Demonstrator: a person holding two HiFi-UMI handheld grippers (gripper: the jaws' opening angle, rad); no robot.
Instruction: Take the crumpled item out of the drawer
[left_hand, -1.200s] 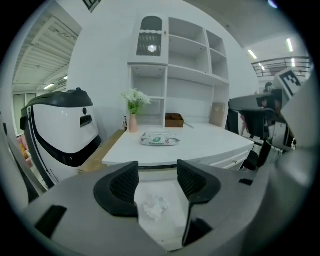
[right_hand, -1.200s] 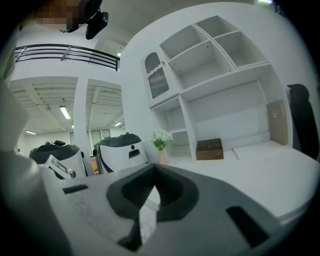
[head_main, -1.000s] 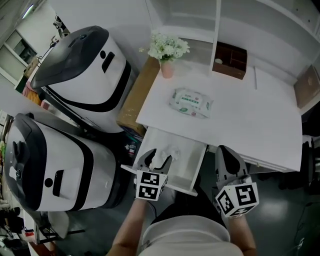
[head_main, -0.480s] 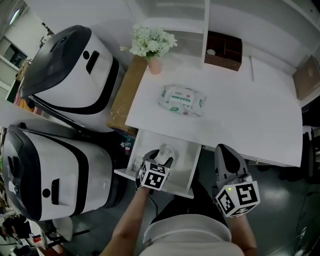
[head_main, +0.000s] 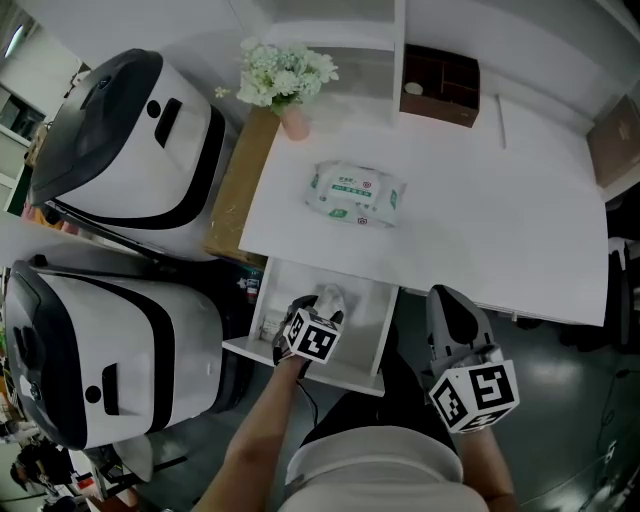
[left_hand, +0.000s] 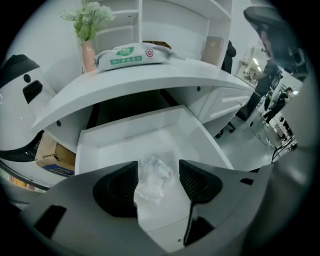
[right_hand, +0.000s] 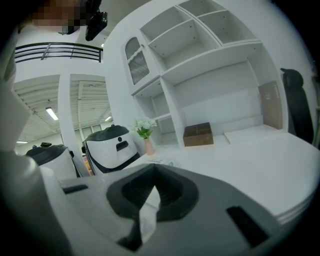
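Observation:
The white drawer (head_main: 372, 318) stands pulled out under the desk (head_main: 500, 220). A crumpled white tissue (head_main: 331, 297) lies on the drawer floor. My left gripper (head_main: 318, 318) reaches down into the drawer. In the left gripper view its jaws stand apart on either side of the crumpled tissue (left_hand: 150, 181), and the left gripper (left_hand: 158, 168) is open. The drawer (left_hand: 125, 137) holds nothing else that I can see. My right gripper (head_main: 452, 318) hangs outside the drawer's right front corner. In the right gripper view the right gripper (right_hand: 152, 182) is shut, with a thin white scrap (right_hand: 148, 212) pinched between its pads.
A pack of wet wipes (head_main: 355, 192), a pink vase of flowers (head_main: 290, 85) and a brown box (head_main: 440, 72) sit on the desk. Two large white-and-black machines (head_main: 130, 130) (head_main: 110, 360) and a cardboard box (head_main: 238, 190) stand left of the drawer.
My left gripper has moved forward and down into the drawer, so the crumpled tissue now lies between its jaws. The right gripper has stayed where it was.

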